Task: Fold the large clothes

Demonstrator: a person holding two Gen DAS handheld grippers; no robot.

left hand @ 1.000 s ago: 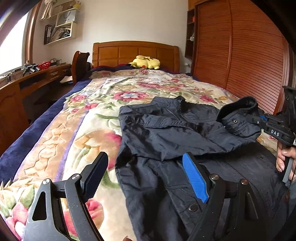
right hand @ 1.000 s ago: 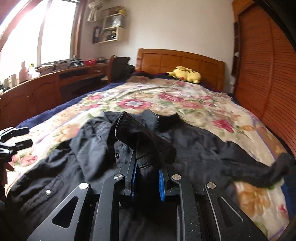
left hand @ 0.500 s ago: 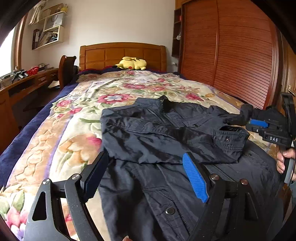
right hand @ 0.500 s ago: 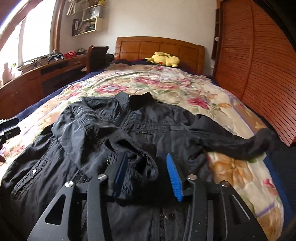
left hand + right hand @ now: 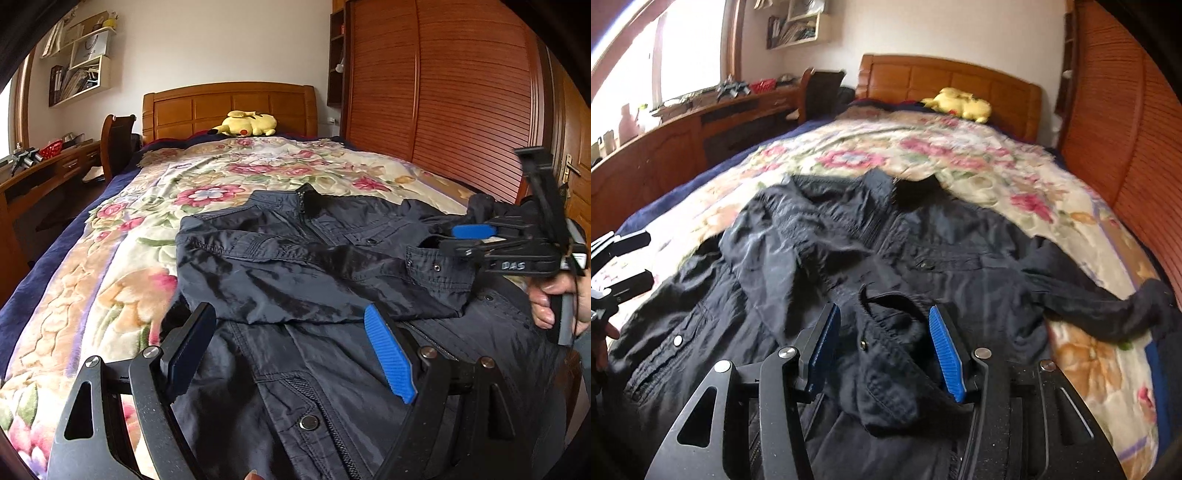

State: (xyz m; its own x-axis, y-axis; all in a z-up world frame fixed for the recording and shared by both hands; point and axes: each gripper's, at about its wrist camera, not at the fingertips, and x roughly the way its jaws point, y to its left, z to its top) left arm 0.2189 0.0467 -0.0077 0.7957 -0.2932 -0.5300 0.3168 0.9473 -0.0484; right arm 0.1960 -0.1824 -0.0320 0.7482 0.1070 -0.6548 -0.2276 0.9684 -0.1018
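Sleeve-folding step in hand: dark jacket [image 5: 886, 258] spread near foot edge of bed [image 5: 110, 280], one sleeve cuff [image 5: 886, 354] laid across chest between parted, non-pressing right gripper [image 5: 882, 347] fingers; left gripper [image 5: 291, 354] wide open, empty; other sleeve [image 5: 1108, 306] likely next.

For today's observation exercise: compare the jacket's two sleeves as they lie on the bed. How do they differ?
1. The left sleeve is folded across the jacket's front; the right sleeve stretches out sideways.
2. The left sleeve's cuff rests on the jacket, between the right gripper's jaws, which stand apart; the right sleeve's end lies on the floral blanket.
Both are dark and wrinkled.
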